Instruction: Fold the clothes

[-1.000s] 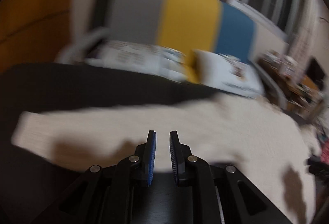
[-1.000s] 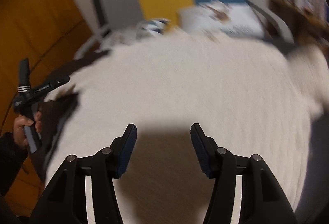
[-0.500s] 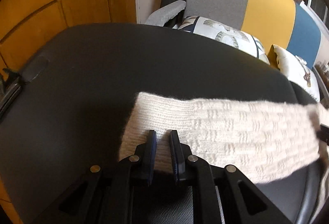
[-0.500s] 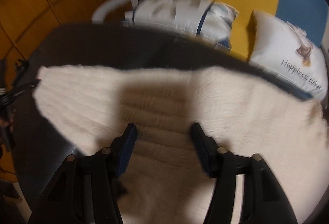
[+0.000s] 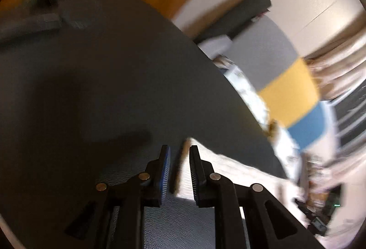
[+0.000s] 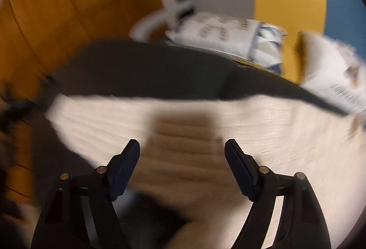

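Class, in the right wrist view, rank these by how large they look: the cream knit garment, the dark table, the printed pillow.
1. cream knit garment, though nearest the camera
2. dark table
3. printed pillow, smallest, partly blurred

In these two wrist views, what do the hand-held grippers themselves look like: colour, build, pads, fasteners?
Both look alike. The left hand-held gripper has matte black angular linkage arms with slot-shaped cut-outs, round silver pivot pins, and two narrow fingers faced with ribbed blue pads. The right hand-held gripper shows the same black frame, silver pins and dark blue pads. No cables, markings or sleeves are visible on either.
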Motion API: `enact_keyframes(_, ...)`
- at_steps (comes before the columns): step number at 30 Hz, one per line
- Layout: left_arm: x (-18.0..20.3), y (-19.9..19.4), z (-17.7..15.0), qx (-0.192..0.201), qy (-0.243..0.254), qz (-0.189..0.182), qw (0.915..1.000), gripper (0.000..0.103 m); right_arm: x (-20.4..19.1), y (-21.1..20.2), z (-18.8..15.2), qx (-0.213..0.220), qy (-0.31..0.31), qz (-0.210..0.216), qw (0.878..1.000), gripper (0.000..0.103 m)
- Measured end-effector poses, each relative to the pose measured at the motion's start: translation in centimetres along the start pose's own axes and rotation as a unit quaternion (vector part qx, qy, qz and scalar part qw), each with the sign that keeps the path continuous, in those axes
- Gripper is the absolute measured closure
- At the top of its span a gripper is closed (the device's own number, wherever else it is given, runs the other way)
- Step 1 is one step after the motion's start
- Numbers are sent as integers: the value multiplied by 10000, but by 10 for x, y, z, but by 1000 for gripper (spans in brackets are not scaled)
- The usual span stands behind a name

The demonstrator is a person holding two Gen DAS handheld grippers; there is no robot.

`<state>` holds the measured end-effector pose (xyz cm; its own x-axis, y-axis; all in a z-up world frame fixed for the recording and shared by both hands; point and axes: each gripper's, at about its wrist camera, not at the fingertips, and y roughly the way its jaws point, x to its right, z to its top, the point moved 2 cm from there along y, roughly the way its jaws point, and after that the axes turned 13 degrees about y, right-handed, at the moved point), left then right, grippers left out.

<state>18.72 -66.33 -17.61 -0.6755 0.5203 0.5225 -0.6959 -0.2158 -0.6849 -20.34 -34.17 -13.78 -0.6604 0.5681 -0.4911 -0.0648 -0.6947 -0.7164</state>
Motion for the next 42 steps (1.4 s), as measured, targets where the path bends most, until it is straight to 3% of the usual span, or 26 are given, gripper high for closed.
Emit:
enact_keyframes(2, -2, 10, 2, -167, -5, -343, 9993, 88, -17, -9, -6, -110, 67, 563, 9983, 24)
enact_keyframes(4, 2, 24, 2, -366, -10, -584, 9976, 88, -36, -1, -15, -274, -97, 653, 9974, 24)
enact_keyframes(8, 0, 47, 4, -594, -59, -522, 9969, 88, -71, 26, -24, -499, -347, 600, 9963, 25)
enact_keyframes(13, -6, 46, 1, -703, -230, -736, 9945, 88, -101, 58, -25, -690, -409, 377, 9961, 25)
enact_keyframes(18, -4, 47, 0, -846, -129, -940, 9919, 88, -99, 77, -32, -878, -170, 231, 9957, 25)
enact_keyframes(26, 14, 43, 4, -972, 122, -1418, 9850, 88, -95, 80, -39, -692, -239, 385, 9966, 24)
enact_keyframes(29, 23, 38, 12, -1004, 351, -1223, 9868, 88, -96, 79, -40, -661, -271, 370, 9968, 24)
enact_keyframes(33, 22, 51, 13, -1448, 685, -316, 9866, 88, -98, 80, -41, -630, -307, 362, 9969, 23)
enact_keyframes(36, 22, 51, 14, -1479, 665, -252, 9864, 88, -100, 80, -43, -588, -392, 275, 9971, 23)
enact_keyframes(37, 25, 49, 12, -1414, 741, -221, 9869, 89, -101, 80, -43, -583, -414, 250, 9971, 23)
enact_keyframes(38, 30, 46, 10, -1304, 879, -180, 9874, 100, -102, 80, -44, -584, -433, 220, 9971, 23)
enact_keyframes(40, 41, 39, 5, -1084, 1155, -97, 9873, 101, -105, 79, -42, -609, -503, 31, 9969, 24)
enact_keyframes(42, 49, 28, 3, -812, 1329, 0, 9878, 101, -109, 71, -37, -461, -622, -273, 9966, 30)
